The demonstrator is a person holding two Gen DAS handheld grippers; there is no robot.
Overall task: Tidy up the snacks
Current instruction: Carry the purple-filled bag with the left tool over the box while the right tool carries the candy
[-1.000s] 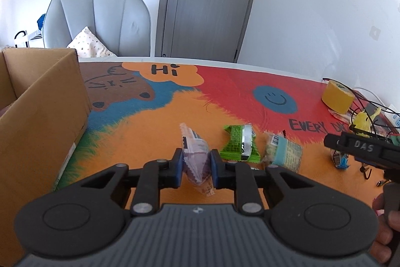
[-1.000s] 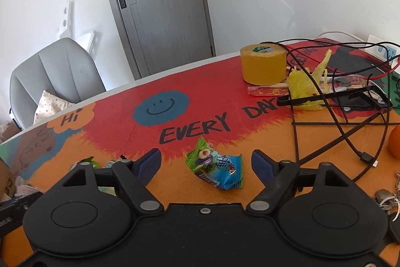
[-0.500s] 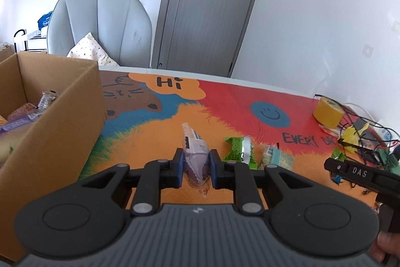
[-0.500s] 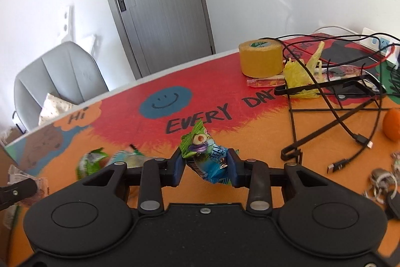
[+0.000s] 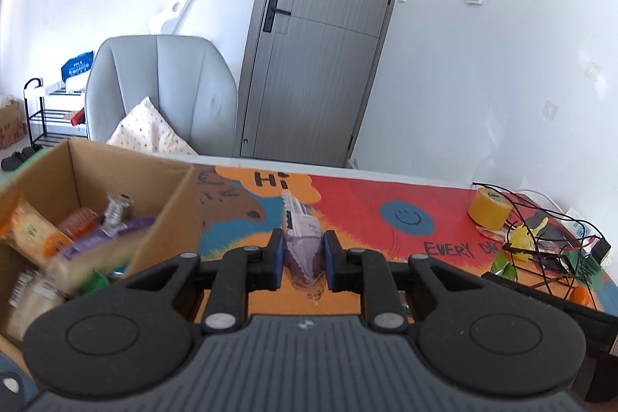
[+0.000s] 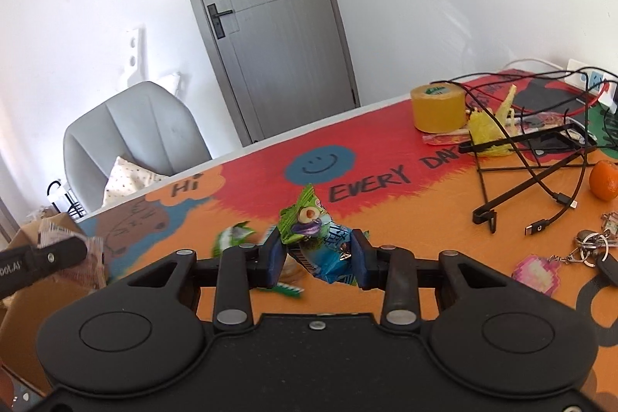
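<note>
My left gripper is shut on a purple snack packet and holds it in the air beside the cardboard box, which holds several snacks. My right gripper is shut on a green-and-blue snack packet, lifted above the mat. Green snack packets lie on the mat below it. The left gripper and its packet also show at the left edge of the right wrist view.
A yellow tape roll, a yellow bag, black cables and a wire stand, an orange and keys lie at the table's right. A grey chair stands behind the table.
Both grippers have risen. The left one has carried the purple packet left toward the box. The right one, which closed on the green-and-blue packet a second ago, has lifted it off the mat.
</note>
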